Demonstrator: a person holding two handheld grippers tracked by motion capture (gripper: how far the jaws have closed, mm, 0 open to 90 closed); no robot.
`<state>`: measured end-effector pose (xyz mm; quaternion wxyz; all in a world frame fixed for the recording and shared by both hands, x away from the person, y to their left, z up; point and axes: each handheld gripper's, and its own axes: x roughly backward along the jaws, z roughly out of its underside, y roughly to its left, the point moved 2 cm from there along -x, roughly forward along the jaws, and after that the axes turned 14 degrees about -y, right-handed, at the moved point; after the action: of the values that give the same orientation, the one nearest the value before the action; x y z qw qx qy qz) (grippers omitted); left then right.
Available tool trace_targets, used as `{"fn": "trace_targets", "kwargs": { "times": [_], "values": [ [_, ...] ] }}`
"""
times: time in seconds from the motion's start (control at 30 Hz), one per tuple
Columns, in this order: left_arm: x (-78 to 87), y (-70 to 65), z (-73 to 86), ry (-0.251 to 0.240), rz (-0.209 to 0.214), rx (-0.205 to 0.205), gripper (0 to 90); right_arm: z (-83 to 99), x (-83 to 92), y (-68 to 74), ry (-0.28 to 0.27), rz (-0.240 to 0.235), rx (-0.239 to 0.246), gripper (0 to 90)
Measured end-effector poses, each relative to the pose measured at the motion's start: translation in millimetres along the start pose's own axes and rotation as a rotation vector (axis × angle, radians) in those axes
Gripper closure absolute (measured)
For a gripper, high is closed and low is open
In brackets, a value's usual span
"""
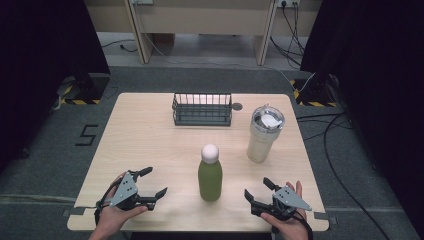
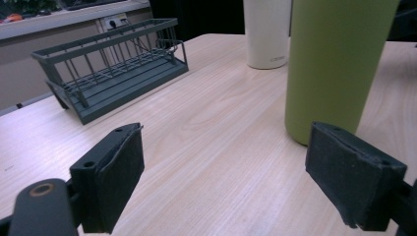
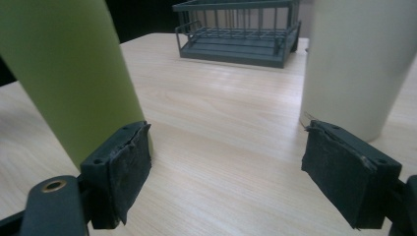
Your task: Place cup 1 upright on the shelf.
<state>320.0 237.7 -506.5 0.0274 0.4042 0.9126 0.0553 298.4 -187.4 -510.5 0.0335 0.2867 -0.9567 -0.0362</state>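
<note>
Left gripper: near left part of the table; jaws spread wide, nothing between them, touching nothing.

Right gripper: near right part of the table; jaws likewise spread wide, empty, touching nothing.

Green bottle, white round cap: upright between the two grippers, apart from both; at 3 o'clock from the left gripper and 9 o'clock from the right gripper in the high view.

Cream tumbler, clear lid: upright at 1 o'clock from the bottle, 12 o'clock from the right gripper.

Dark wire rack: far side of the table, at 12 o'clock from the bottle.

Left gripper view: bottle wall beyond the right-hand pad, printed lettering low on the tumbler, illegible.

Right gripper view: bottle behind the left-hand pad, tumbler behind the right-hand one.

High view: bottle cap and tumbler lid, cropped off in both gripper views.
</note>
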Motion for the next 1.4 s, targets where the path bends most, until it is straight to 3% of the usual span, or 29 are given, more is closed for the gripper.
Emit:
{"fn": "trace_targets", "kwargs": {
  "times": [0.03,0.23,0.37,0.63,0.7,1.13,1.2,1.4],
  "values": [
    [-0.2,1.1,0.4,0.002,-0.003,0.003,14.2,-1.6,-0.9,4.4,-0.012,-0.013,0.024,21.5],
    [0.8,1.5,4.0,0.002,-0.008,0.011,14.2,-9.0,-1.0,14.3,-0.038,-0.054,0.055,22.1],
    [1.8,3.3,4.6,-0.009,-0.017,0.037,14.1,-10.1,-3.2,16.7,-0.039,-0.049,0.068,21.9],
    [-1.5,-0.2,3.4,-0.009,0.0,0.038,14.0,-12.5,-6.0,15.0,-0.055,-0.035,0.072,21.0],
    [-2.2,-0.6,3.5,-0.009,0.002,0.04,14.1,-15.3,-6.4,12.6,-0.059,-0.012,0.085,20.4],
    [-3.5,-2.5,3.7,-0.012,0.008,0.044,14.1,-28.9,-14.8,-25.9,-0.081,0.146,0.092,16.8],
    [-4.0,-2.7,4.2,-0.01,0.009,0.046,14.1,-31.3,-22.3,-36.7,-0.067,0.18,0.101,14.2],
    [-4.6,-3.6,4.3,-0.008,0.011,0.045,14.1,-39.1,-44.8,-55.2,-0.069,0.208,0.094,7.8]
  ]
}}
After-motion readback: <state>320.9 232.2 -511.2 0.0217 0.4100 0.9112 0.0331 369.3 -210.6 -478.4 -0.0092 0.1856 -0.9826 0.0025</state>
